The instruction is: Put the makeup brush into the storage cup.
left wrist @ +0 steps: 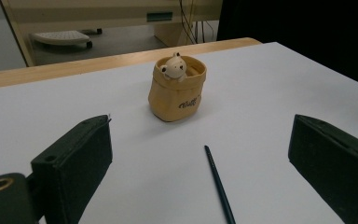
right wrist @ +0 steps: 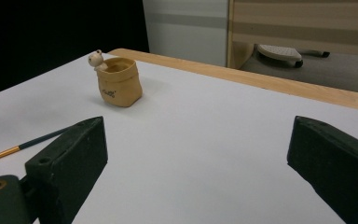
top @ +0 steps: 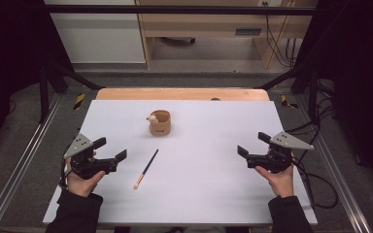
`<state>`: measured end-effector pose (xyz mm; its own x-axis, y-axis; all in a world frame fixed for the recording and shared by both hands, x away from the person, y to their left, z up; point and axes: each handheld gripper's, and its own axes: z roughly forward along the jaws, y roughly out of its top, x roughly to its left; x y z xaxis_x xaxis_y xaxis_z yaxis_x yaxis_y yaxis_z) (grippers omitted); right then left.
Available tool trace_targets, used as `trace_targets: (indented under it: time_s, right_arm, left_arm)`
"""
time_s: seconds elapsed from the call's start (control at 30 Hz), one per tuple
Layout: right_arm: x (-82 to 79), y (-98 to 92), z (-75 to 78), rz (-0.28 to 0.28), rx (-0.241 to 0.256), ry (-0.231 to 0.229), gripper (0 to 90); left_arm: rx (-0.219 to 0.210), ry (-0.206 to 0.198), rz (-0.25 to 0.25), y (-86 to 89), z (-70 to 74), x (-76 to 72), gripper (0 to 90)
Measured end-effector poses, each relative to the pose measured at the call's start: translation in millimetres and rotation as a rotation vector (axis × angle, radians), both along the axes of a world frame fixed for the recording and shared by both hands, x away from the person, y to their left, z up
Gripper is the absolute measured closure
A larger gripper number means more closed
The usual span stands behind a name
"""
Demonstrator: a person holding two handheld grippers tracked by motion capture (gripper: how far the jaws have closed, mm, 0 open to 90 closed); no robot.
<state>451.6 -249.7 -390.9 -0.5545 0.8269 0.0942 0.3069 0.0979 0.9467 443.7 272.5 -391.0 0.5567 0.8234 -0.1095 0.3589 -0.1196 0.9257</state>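
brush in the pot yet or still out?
Out. The thin dark-handled paintbrush lies flat on the white table, apart from the upright tan sack-shaped pot.

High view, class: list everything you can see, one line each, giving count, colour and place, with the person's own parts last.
Table: one, white top with a wooden far edge.
Pot: one, tan, sack-shaped with a small pale animal figure at its rim, upright at the table's far middle.
Paintbrush: one, dark handle, pale bristles, lying flat nearer the left tool.
Left tool: one, black, open, above the table's left edge.
Right tool: one, black, open, at the right.
Hands: two, dark sleeves.
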Motion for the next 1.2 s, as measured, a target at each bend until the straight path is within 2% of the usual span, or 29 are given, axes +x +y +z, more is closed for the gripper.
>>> trace_targets:
  time_s: [0.23, 0.83, 1.2]
  right_arm:
    - [-0.9, -2.7, 0.1, -0.005, -0.005, 0.000, 5.2]
    - [0.7, 4.0, -4.6, -0.005, -0.025, 0.022, 5.1]
    - [0.6, 3.3, -5.1, -0.007, -0.028, 0.026, 5.1]
  left_arm:
    - [0.015, 0.026, -0.005, -5.1, -1.6, 4.1, 6.6]
    - [0.092, 0.101, -0.024, -25.3, -15.6, 11.5, 7.4]
    - [0.163, 0.170, -0.047, -40.1, -27.5, 15.5, 8.5]
